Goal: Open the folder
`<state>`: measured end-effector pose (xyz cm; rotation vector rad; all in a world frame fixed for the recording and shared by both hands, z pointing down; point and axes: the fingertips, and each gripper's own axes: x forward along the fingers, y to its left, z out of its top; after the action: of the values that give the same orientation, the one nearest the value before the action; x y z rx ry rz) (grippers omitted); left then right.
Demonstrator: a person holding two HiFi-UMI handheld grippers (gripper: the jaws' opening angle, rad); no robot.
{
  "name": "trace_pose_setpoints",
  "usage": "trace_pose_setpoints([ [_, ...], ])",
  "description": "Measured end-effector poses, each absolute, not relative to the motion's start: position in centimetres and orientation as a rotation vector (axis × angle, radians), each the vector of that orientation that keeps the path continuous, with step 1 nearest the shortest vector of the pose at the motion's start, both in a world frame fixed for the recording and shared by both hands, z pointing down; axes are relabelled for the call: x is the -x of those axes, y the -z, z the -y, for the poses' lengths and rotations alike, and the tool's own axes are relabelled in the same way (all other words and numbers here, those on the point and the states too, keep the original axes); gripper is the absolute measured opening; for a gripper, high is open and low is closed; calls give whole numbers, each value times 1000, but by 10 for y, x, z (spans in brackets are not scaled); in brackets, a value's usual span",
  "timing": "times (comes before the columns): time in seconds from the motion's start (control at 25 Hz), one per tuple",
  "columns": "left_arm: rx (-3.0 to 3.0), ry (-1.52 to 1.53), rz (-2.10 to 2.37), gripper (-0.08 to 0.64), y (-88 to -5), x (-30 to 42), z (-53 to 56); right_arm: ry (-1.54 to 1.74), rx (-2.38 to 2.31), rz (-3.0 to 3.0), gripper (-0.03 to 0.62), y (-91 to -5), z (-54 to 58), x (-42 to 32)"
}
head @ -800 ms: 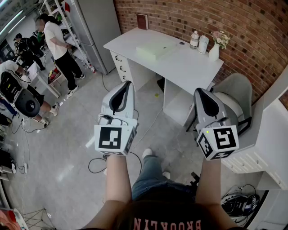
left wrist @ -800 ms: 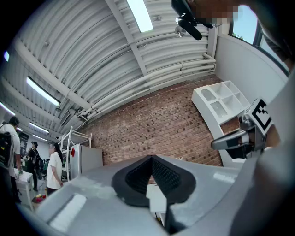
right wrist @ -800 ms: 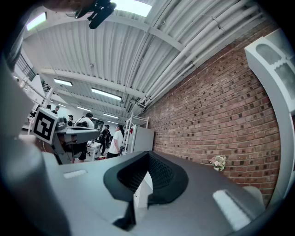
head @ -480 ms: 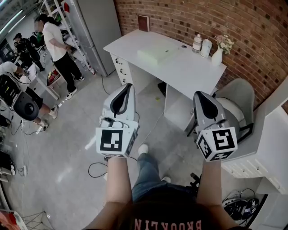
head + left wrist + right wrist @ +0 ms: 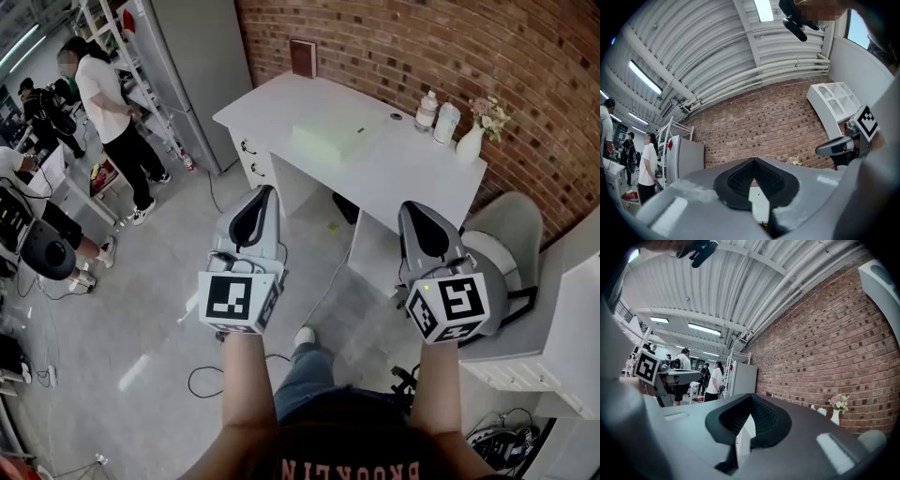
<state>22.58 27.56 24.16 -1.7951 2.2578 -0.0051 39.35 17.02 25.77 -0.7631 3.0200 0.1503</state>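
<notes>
Folder point(image 5: 337, 130) lies on desk point(image 5: 412, 180) near bottles point(image 5: 446, 122) and vase point(image 5: 469, 144), chair point(image 5: 512, 228) beside.

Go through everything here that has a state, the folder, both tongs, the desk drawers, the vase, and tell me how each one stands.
Pale green flat folder: closed, lying flat on the white desk.
Left tongs: shut, empty, short of the desk.
Right tongs: shut, empty.
White desk drawers: closed.
White vase of flowers: upright on the desk.
</notes>
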Motion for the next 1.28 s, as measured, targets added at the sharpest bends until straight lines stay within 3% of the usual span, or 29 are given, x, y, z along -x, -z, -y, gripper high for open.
trace_pose_setpoints([
  [0.56,1989,2,-2165,-2,-253,-80,-186,-158,890,-2909,-2,-250,-97,-252],
  [1.28,2032,119,-2075,-2,-275,-22,-85,-143,1017,-2969,2,-277,0,-199],
])
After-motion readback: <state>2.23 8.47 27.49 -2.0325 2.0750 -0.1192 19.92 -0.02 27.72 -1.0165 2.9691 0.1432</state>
